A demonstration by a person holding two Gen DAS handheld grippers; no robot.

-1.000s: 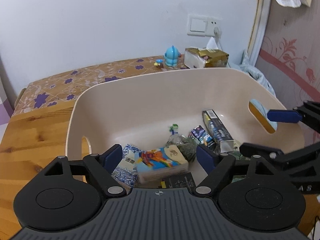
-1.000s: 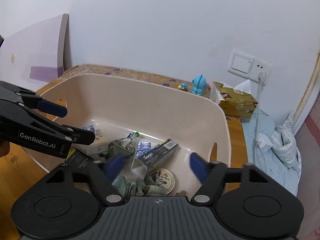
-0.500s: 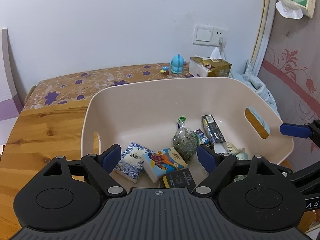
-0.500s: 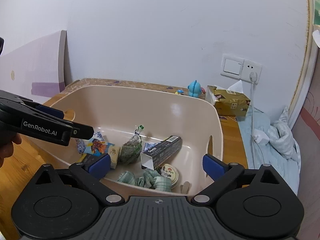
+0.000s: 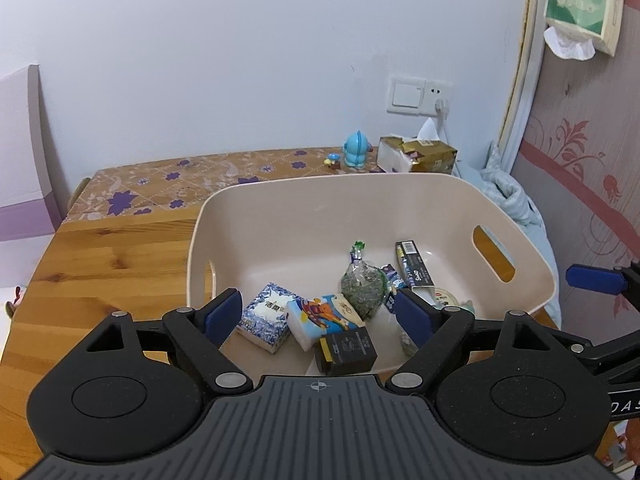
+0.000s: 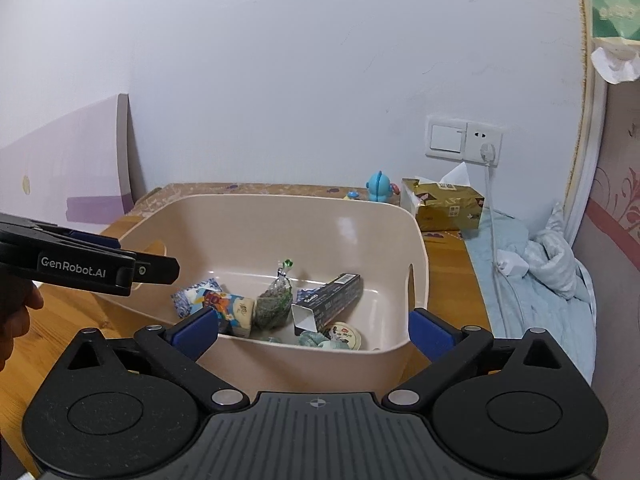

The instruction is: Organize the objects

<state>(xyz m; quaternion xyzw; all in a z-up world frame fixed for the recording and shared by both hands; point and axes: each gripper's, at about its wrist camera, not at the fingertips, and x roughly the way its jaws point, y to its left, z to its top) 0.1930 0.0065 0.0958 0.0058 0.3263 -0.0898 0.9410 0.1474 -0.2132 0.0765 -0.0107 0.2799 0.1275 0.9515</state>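
Note:
A beige plastic bin [image 5: 304,208] [image 6: 240,216] stands on the wooden table. Inside lie a blue-white tissue pack [image 5: 266,322], a cartoon tissue pack [image 5: 326,316] [image 6: 230,308], a bag of dried herbs [image 5: 364,286] [image 6: 274,306], a dark long box [image 5: 414,266] [image 6: 330,298], a black box [image 5: 346,352], a round tin [image 6: 344,334] and a teal cloth [image 6: 314,338]. My left gripper [image 5: 320,316] is open and empty above the bin's near edge. My right gripper [image 6: 314,330] is open and empty at the bin's near right corner.
A blue toy figure [image 5: 356,150] [image 6: 380,186] and a gold tissue box [image 5: 418,154] [image 6: 444,204] stand at the table's back. A wall socket with a cable [image 6: 486,152] and light-blue bedding [image 6: 540,264] are at the right. A purple board [image 6: 64,176] leans at the left.
Both grippers have pulled back and up from the bin, which now looks smaller and fully in view. Both stay open and empty.

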